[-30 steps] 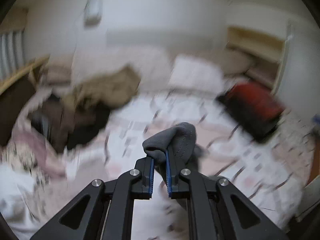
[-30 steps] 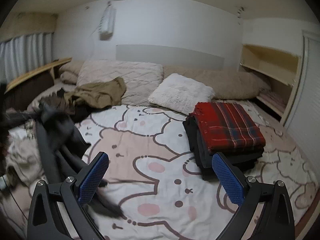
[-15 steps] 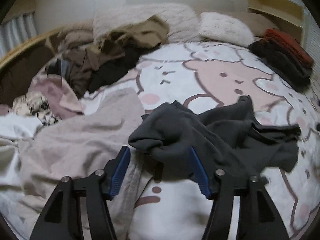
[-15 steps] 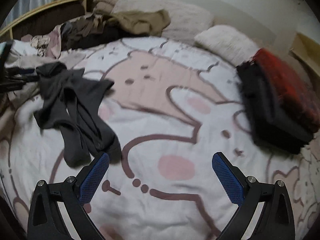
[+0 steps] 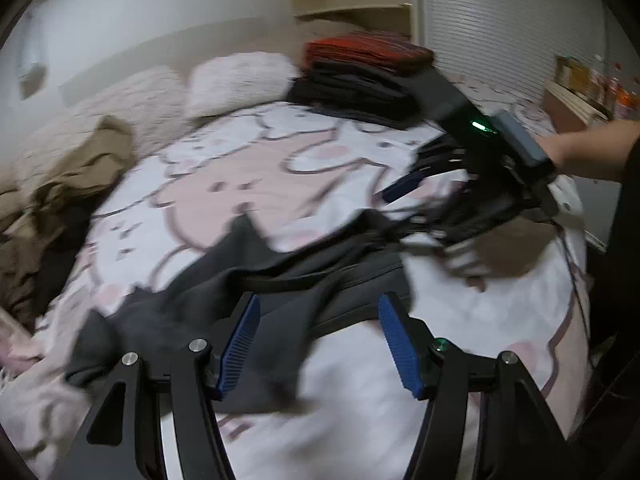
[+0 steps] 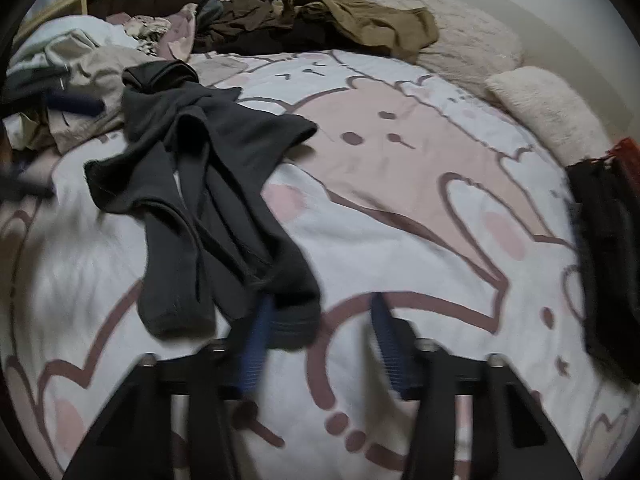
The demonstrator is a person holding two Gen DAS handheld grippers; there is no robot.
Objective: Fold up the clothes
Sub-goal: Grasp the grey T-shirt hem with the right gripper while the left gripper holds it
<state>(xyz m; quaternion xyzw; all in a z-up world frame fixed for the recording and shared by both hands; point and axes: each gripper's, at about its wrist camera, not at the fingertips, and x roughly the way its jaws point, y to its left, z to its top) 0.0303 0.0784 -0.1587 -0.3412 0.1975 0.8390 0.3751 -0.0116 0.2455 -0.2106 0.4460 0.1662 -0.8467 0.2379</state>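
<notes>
We saw our right claw [image 6: 320, 336] spread wide and blurred, its left finger against the hem of a crumpled dark grey garment [image 6: 208, 208] on the bed [image 6: 400, 208]; unfolded clothes [image 6: 280, 20] lay heaped along the bed's far edge.

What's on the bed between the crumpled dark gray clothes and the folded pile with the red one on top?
Only bare cartoon bedspread lies between the dark gray garment and the folded stack, shown in the right wrist view.
</notes>
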